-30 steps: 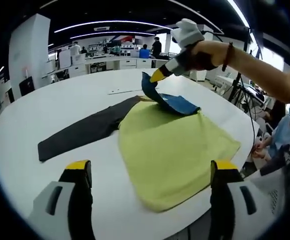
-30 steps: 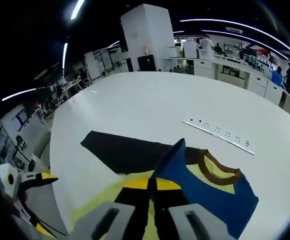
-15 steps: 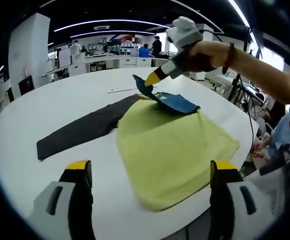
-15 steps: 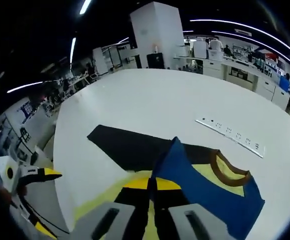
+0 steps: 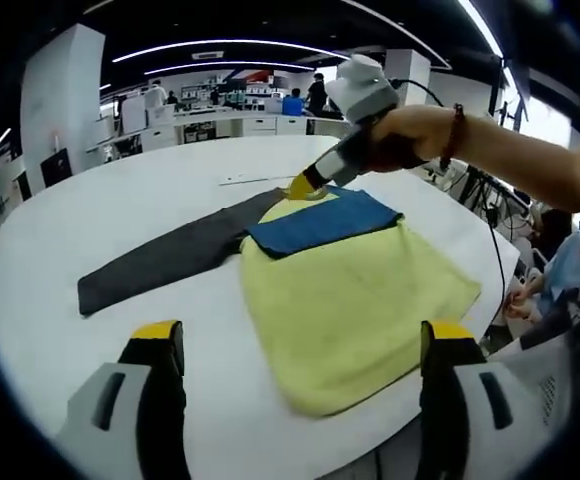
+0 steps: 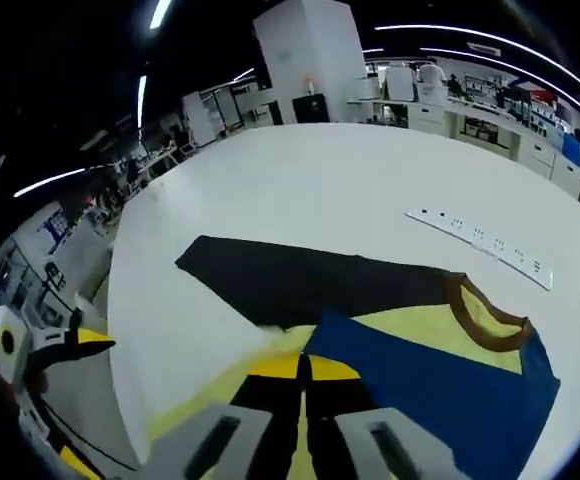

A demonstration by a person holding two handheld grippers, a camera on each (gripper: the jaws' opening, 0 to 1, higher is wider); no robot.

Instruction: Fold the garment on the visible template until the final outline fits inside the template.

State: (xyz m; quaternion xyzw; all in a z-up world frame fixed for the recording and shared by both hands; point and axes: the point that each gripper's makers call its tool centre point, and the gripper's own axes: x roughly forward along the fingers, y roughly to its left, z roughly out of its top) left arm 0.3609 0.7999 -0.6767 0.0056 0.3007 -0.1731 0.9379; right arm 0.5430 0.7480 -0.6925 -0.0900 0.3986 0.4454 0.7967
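Lowered since a second ago: blue sleeve (image 5: 322, 221), then lifted off the cloth, now flat across the yellow garment (image 5: 355, 300) at centre of the left gripper view. Dark sleeve (image 5: 165, 261) stretched toward left of frame, on the white table (image 5: 90, 215). Right gripper (image 5: 302, 187) at upper centre, held by a hand (image 5: 402, 135), tips pressed to the blue fold near the brown collar (image 6: 485, 307). Jaws clenched together on the blue sleeve's edge in the right gripper view. Left gripper (image 5: 300, 345) at bottom, jaws spread wide, grasping nothing. Garment's right hem close to the table rim; broad bare tabletop at left and top, white strip (image 6: 478, 245) beyond.
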